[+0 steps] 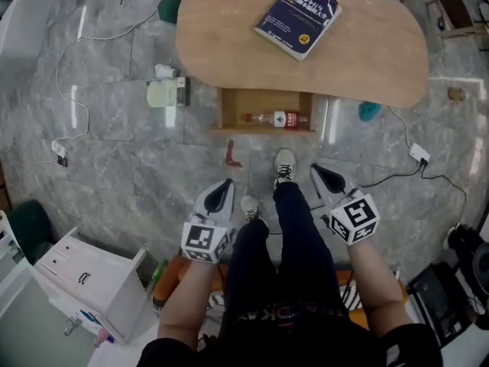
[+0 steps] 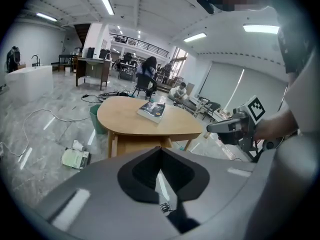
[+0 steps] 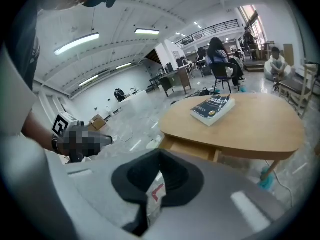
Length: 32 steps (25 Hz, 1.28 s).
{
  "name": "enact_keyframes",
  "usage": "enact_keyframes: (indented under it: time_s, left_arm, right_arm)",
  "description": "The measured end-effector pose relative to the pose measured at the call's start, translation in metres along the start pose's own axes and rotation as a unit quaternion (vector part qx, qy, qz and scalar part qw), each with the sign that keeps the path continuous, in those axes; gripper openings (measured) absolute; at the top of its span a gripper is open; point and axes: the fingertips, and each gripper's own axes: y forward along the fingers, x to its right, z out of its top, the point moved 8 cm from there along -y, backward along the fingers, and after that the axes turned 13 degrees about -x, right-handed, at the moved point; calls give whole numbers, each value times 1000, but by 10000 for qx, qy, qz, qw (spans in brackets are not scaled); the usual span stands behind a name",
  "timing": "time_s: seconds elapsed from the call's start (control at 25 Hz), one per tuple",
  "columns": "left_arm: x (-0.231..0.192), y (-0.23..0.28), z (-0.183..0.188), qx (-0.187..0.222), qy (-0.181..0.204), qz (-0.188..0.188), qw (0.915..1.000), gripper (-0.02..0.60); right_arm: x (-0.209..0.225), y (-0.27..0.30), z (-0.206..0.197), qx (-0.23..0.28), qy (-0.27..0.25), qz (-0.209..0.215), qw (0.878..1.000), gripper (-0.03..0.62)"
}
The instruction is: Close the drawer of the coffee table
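The oval wooden coffee table (image 1: 382, 52) stands ahead of me with a dark blue book (image 1: 298, 19) on top. Its drawer (image 1: 229, 117) is pulled out toward me and holds a plastic bottle with a red label (image 1: 273, 118). My left gripper (image 1: 225, 183) and right gripper (image 1: 319, 170) hover above the floor on either side of my legs, well short of the drawer. Both are shut with nothing between the jaws. In the left gripper view the shut jaws (image 2: 161, 148) point at the table (image 2: 125, 121); in the right gripper view the jaws (image 3: 160, 151) face the drawer front (image 3: 192, 150).
On the floor lie a white packet (image 1: 166, 92) left of the drawer, a small red thing (image 1: 231, 156), cables and a power strip (image 1: 419, 154). A green bin (image 1: 172, 4) stands by the table's far left. A white cabinet (image 1: 84, 277) sits near my left.
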Motion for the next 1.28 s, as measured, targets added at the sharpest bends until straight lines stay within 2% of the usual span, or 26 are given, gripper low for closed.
enact_keyframes:
  time_s: [0.24,0.72,1.04,1.28]
  left_arm:
    - [-37,69,-30,235,52,96,9997,3]
    - [-94,142,-113,450,399,222,9979,3]
    - [-133,192,-163,660,481,358,9960,3]
    - [-168,233,-191,974,532,469,9927,3]
  right_arm:
    - [40,57,-25,3,-276,-175,9995,2]
    - [59,138,-92,174,-583,-395,9974,2]
    - [101,183,-156,238,-509,-748,9956,2]
    - [142,210,-202,397,-408,-1122,9921,2]
